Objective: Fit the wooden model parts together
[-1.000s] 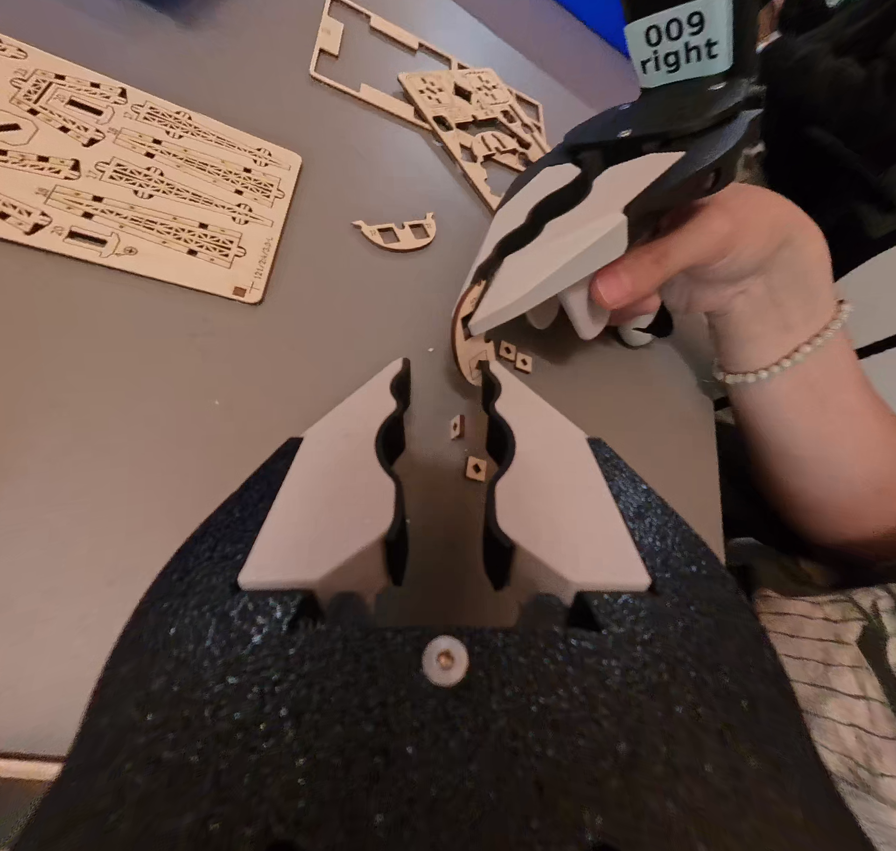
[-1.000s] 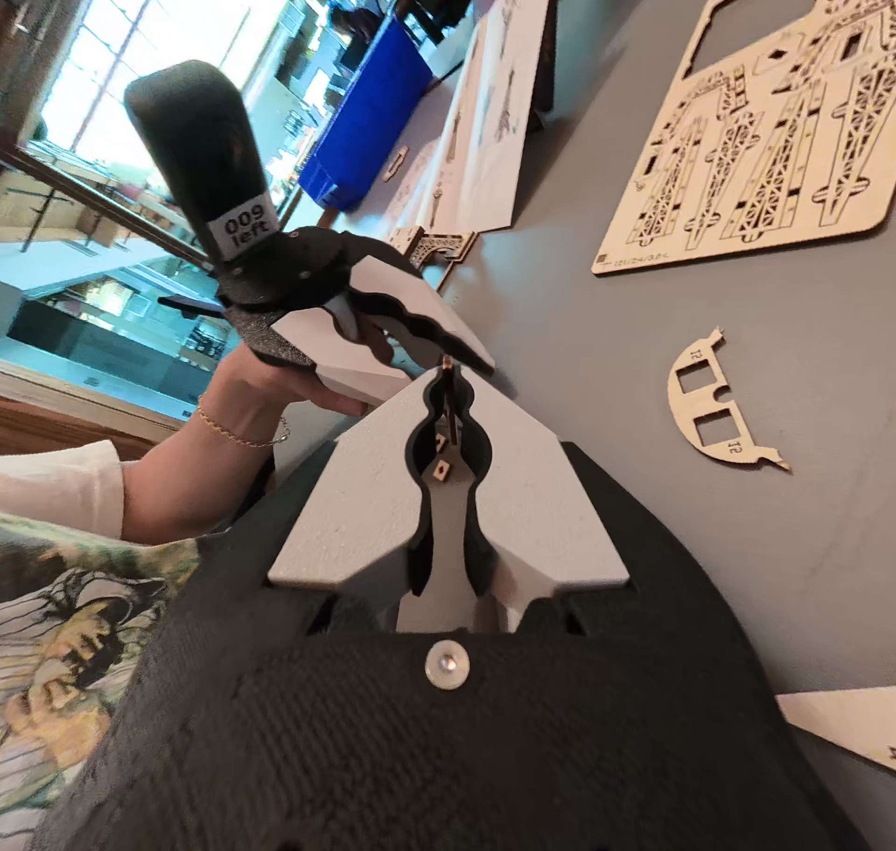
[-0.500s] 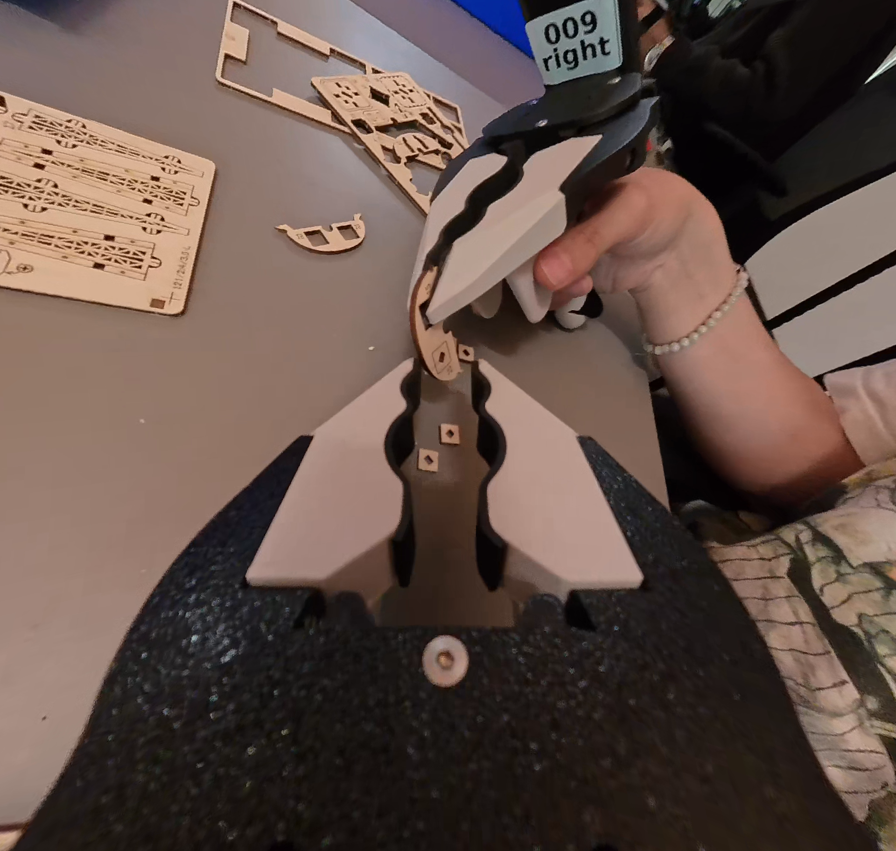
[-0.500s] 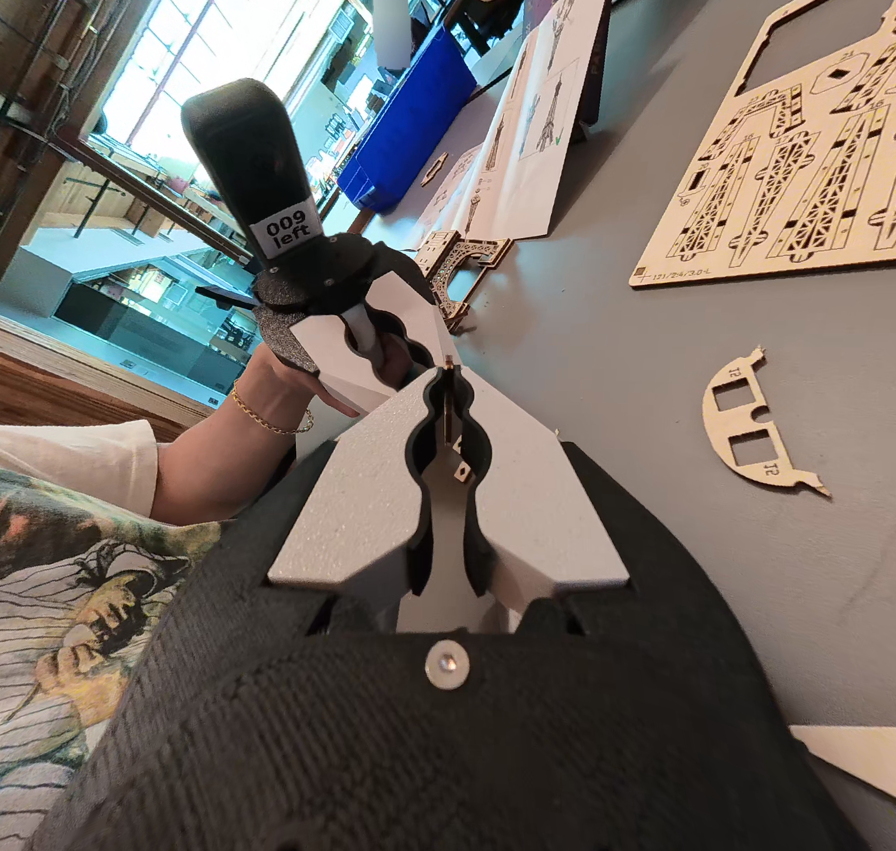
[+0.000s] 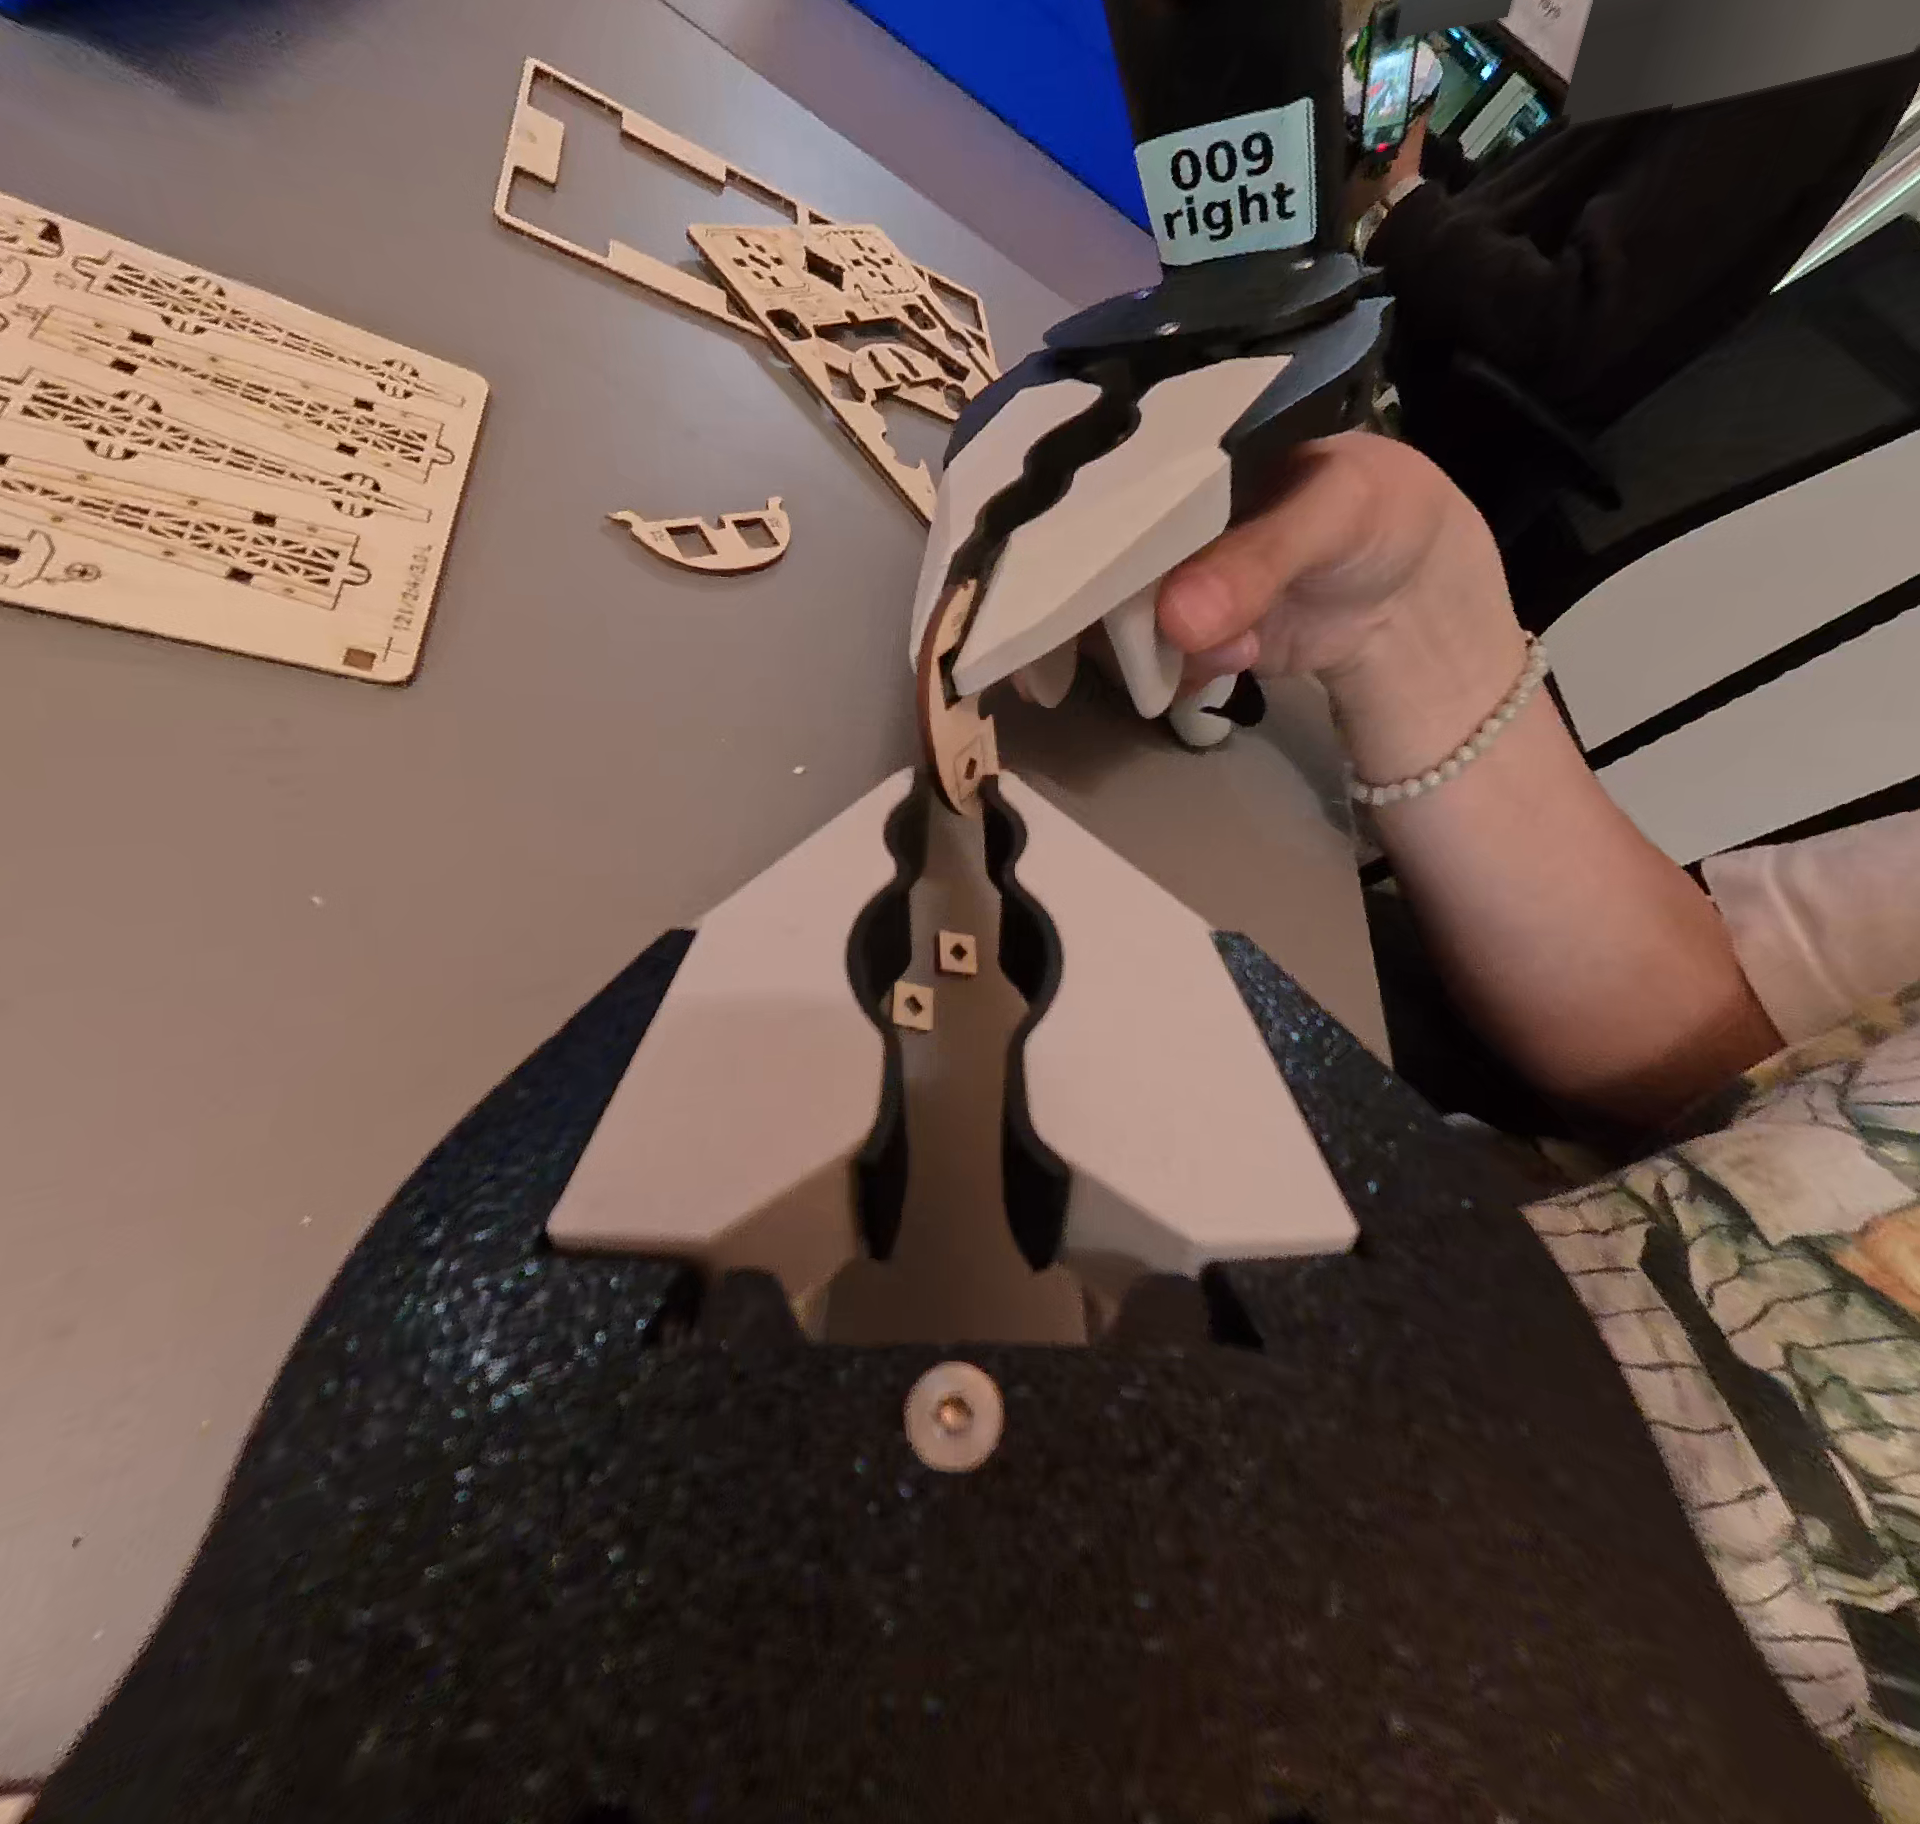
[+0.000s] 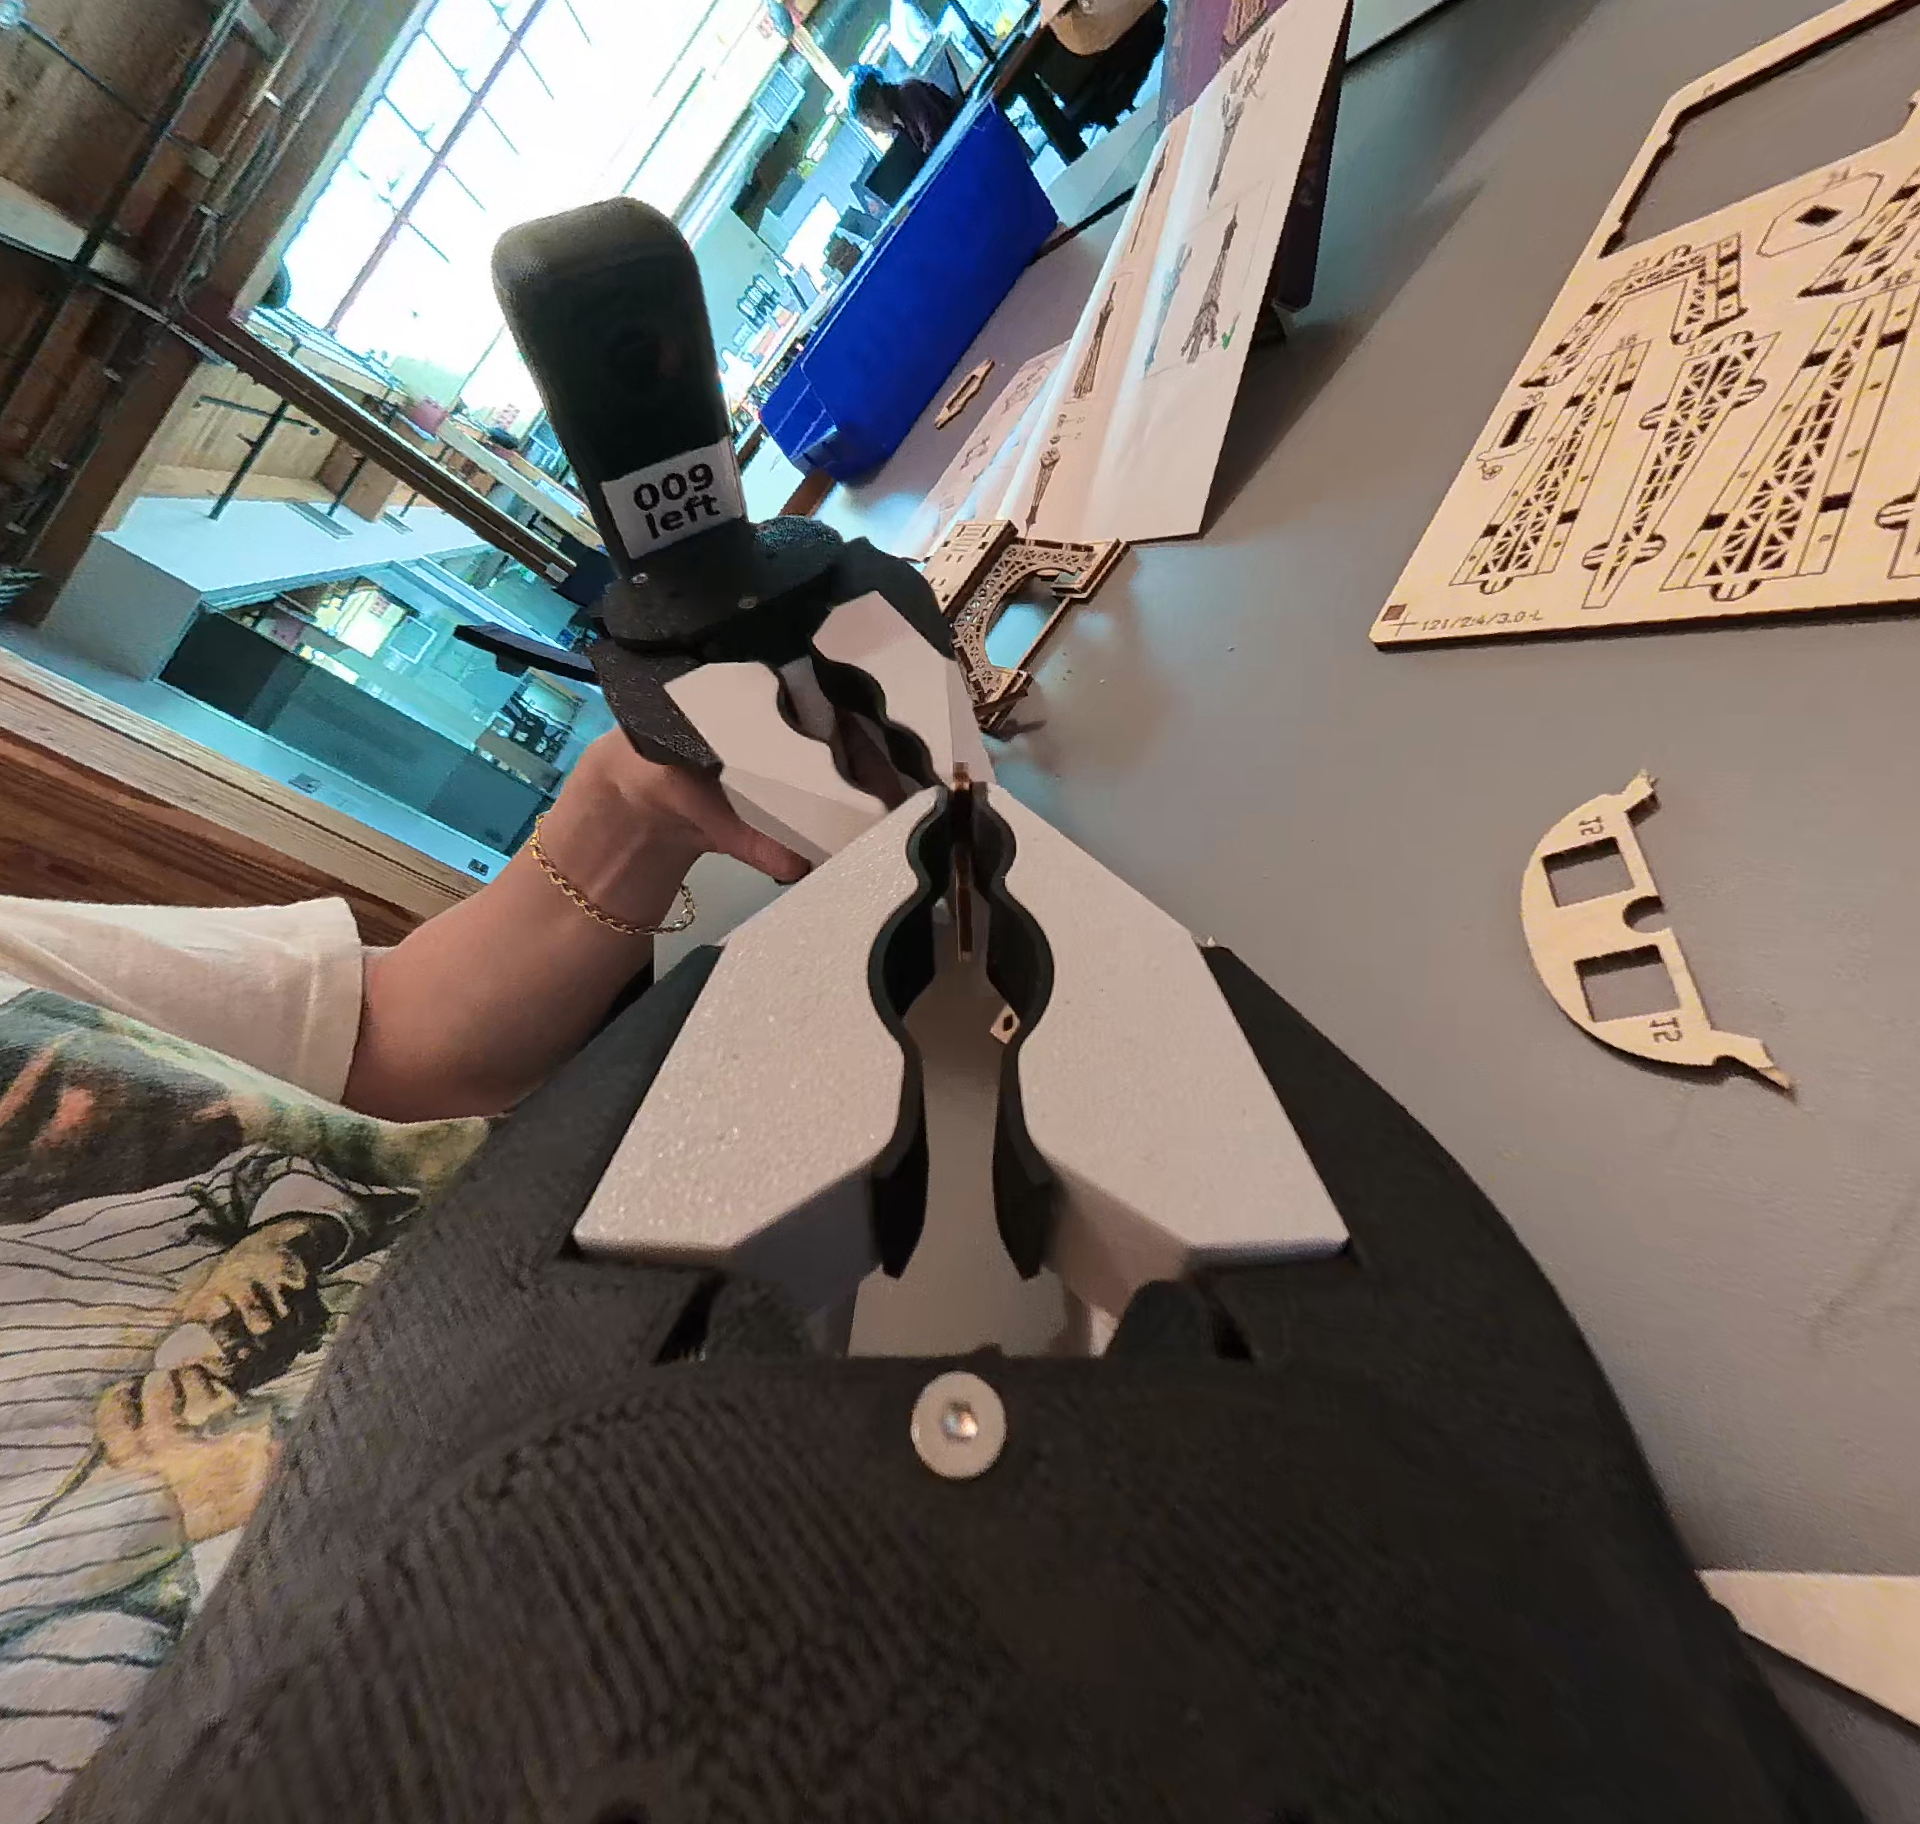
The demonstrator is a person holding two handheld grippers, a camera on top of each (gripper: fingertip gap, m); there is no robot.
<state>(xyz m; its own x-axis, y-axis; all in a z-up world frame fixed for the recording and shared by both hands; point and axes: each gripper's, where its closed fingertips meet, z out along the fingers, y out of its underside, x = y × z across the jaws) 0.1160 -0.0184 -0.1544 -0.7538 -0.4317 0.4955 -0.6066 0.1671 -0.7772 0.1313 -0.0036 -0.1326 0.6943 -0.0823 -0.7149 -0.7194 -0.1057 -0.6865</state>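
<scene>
My right gripper (image 6: 958, 803) is shut on a thin curved wooden piece (image 6: 961, 881), seen edge-on between its pads. In the left wrist view the right gripper (image 5: 940, 668) comes down from the upper right and holds that piece (image 5: 961, 751) upright above the grey table (image 5: 312, 891). My left gripper (image 5: 956, 792) has its tips closed narrowly on the piece's lower end, with no gap showing. The left gripper (image 6: 914, 787) also shows just behind the right fingers. Two small square wooden bits (image 5: 956, 953) lie on the table between the left fingers.
A loose arched part with two windows (image 5: 707, 538) lies beyond the grippers. A sheet of uncut parts (image 5: 208, 486) lies at the left and emptied frames (image 5: 831, 320) lie farther back. A part-built tower base (image 6: 997, 590), paper instructions (image 6: 1174, 320) and a blue bin (image 6: 904, 299) are at the table's far side. Less than 4 cm separates the two grippers' tips.
The left jaws have narrowed from wide open onto the lower end of the curved piece. The right gripper has kept hold of the piece and brought it between the left tips.
</scene>
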